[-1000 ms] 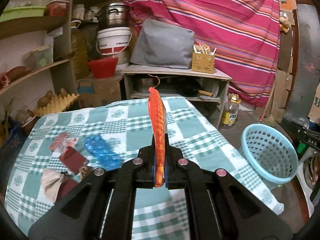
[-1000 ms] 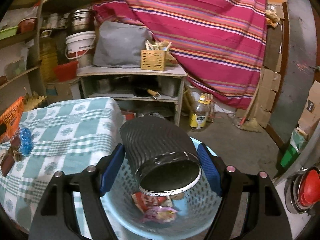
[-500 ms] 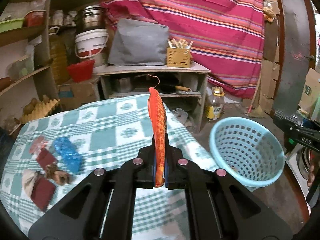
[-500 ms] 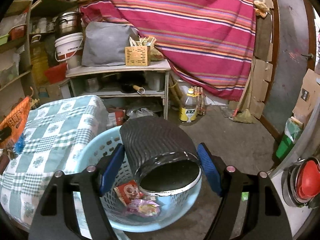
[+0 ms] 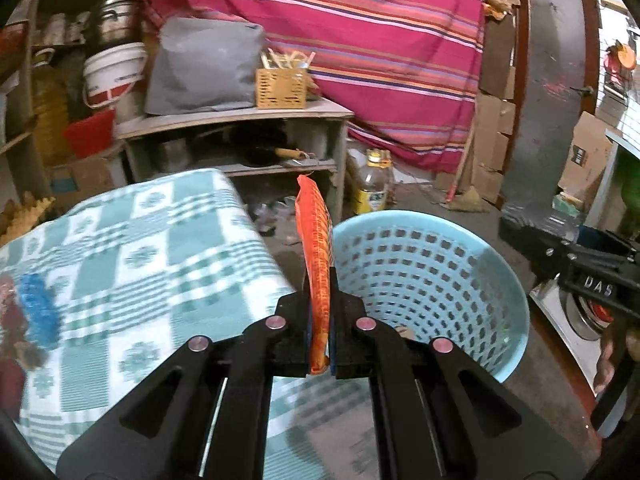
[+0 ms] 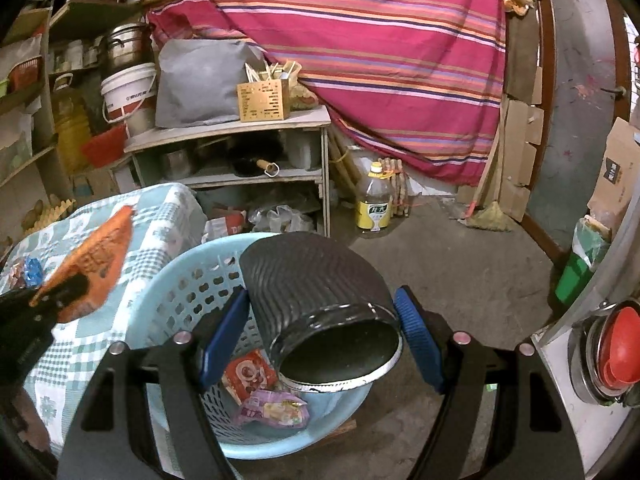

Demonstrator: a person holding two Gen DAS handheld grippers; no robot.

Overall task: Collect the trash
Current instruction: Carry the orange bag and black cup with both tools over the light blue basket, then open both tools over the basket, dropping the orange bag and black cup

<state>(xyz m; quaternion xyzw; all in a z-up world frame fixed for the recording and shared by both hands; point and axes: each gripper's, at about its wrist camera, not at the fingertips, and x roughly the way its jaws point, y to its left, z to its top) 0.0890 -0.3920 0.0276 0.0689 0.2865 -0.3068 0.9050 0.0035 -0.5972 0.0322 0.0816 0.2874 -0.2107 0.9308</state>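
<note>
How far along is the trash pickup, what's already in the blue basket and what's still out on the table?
Done: two snack wrappers lie in the blue basket. In hand: the left gripper is shut on an orange wrapper beside the basket's rim; the right gripper holds a black ribbed cup tipped over the basket. Left: a blue wrapper and reddish scraps on the checked tablecloth.

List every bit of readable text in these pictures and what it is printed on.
"DAS": white letters on the black right gripper, seen from the left wrist camera.
Too small or blurred to read: the yellow label of the oil bottle, the red band on the white bucket, the print on the orange wrapper, the snack packets in the blue basket.
</note>
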